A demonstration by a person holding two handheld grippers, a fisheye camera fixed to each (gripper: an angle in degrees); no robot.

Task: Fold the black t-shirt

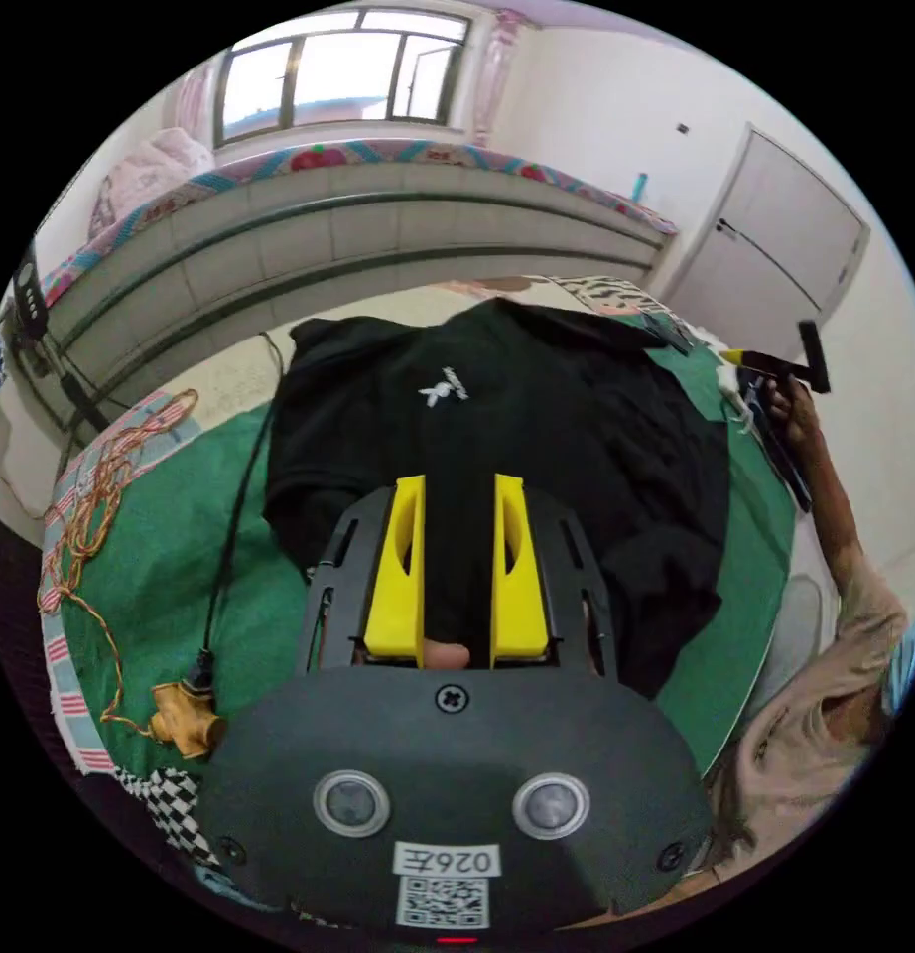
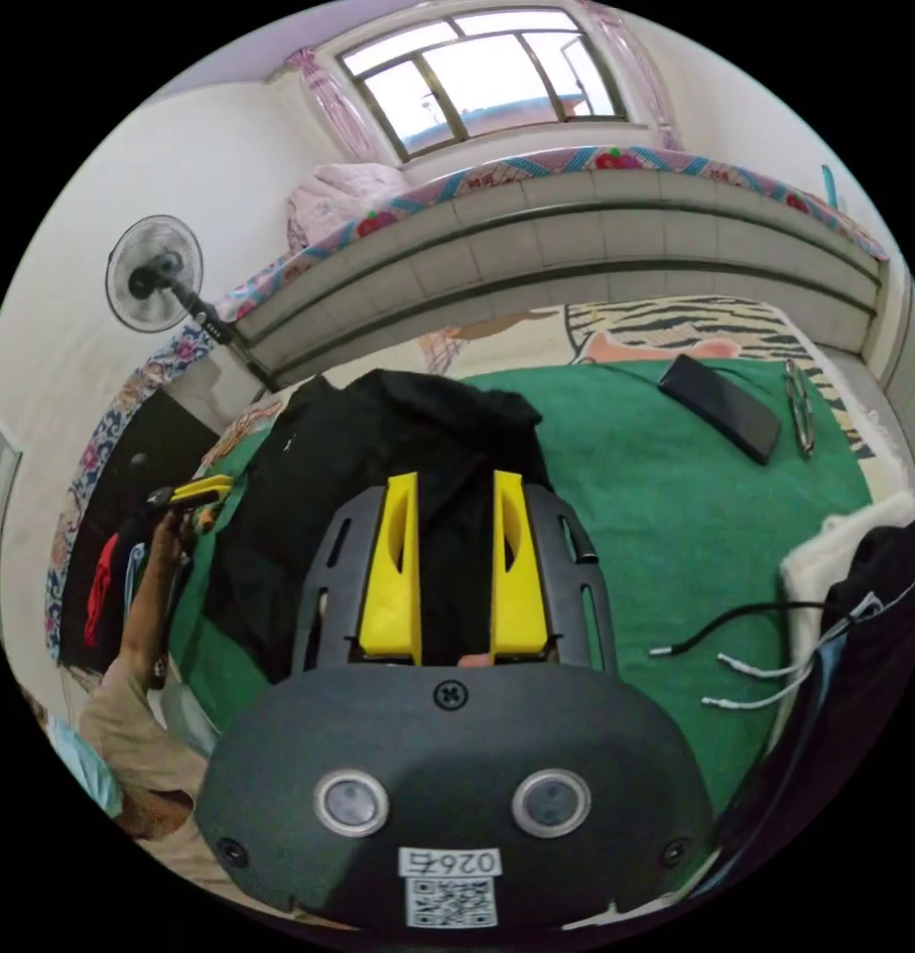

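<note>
The black t-shirt (image 1: 537,427), with a small white logo on it, lies crumpled in a heap on a green sheet (image 1: 160,586) over a bed. In the left gripper view my left gripper (image 1: 459,481) hovers over the shirt's near side, its yellow jaws apart with nothing pinched. My right gripper (image 1: 775,362) shows there at the far right, held by a hand beyond the shirt. In the right gripper view my right gripper (image 2: 456,478) stands open, pointing at the shirt (image 2: 378,437). My left gripper (image 2: 195,491) shows past the shirt's left edge.
A dark phone (image 2: 720,405) and glasses (image 2: 800,407) lie on the green sheet (image 2: 656,496), with loose cables (image 2: 735,645) nearer. An orange cord (image 1: 100,486) and a brass fitting (image 1: 185,710) sit at the sheet's edge. A tiled ledge (image 1: 358,228), a fan (image 2: 155,273) and a door (image 1: 775,238) stand behind.
</note>
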